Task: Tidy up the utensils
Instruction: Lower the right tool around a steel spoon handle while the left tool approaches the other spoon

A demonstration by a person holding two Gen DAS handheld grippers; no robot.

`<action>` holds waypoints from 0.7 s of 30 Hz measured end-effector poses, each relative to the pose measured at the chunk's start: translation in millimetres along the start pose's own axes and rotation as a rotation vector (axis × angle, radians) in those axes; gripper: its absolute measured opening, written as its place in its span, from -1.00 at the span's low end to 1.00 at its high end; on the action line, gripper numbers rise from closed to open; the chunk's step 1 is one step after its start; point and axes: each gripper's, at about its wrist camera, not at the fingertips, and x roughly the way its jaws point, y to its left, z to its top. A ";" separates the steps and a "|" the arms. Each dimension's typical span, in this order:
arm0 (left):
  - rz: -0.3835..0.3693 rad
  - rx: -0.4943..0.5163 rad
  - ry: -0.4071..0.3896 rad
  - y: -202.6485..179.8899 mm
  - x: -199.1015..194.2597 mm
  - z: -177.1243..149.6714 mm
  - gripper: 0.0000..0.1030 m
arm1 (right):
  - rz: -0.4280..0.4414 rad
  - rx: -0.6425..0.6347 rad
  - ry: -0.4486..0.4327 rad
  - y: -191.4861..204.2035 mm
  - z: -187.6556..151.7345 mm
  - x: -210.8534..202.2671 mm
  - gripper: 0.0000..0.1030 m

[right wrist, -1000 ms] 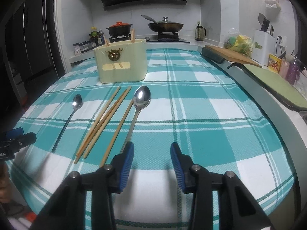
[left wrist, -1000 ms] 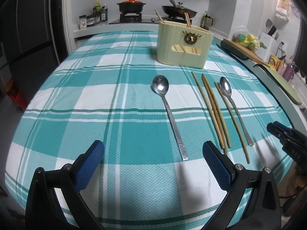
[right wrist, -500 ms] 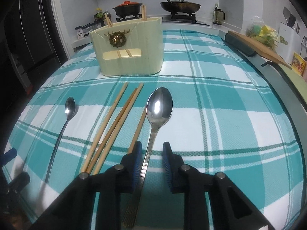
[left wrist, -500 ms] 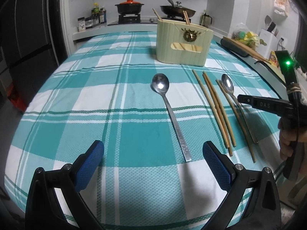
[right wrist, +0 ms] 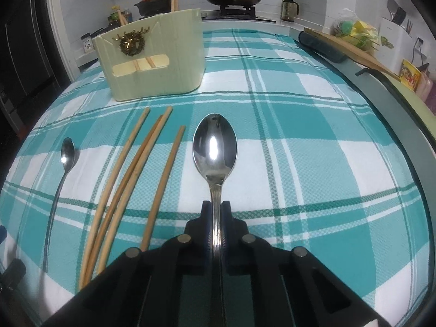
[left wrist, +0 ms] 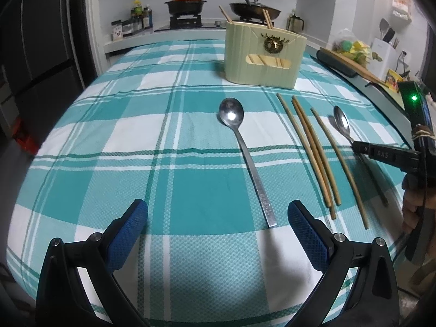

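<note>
The bench [left wrist: 114,136] is covered with a teal and white checked cloth [left wrist: 190,185]. On the cloth stands a cream utensil holder [left wrist: 263,54], near the far end. In front of the holder, four wooden chopsticks [right wrist: 130,179] lie almost parallel, close together. To one side of the chopsticks, well apart, lies a steel spoon [left wrist: 245,158]; on their other side, just beside them, lies a second spoon [right wrist: 215,152], bowl toward the holder.
</note>
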 end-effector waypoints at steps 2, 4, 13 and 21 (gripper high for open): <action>0.001 -0.008 0.004 1.8 0.3 0.1 0.99 | -0.019 0.015 0.004 -4.8 -5.0 -4.3 -0.87; 0.001 -0.015 0.008 3.1 0.8 0.2 0.99 | -0.035 0.016 0.004 -7.8 -10.7 -9.3 -0.87; -0.001 -0.023 0.024 3.6 2.8 -1.5 0.99 | -0.019 0.019 -0.034 -16.2 -31.1 -24.1 -0.12; -0.010 0.000 0.029 -2.3 4.6 1.2 0.99 | -0.004 0.020 -0.036 -19.5 -35.9 -28.1 -0.12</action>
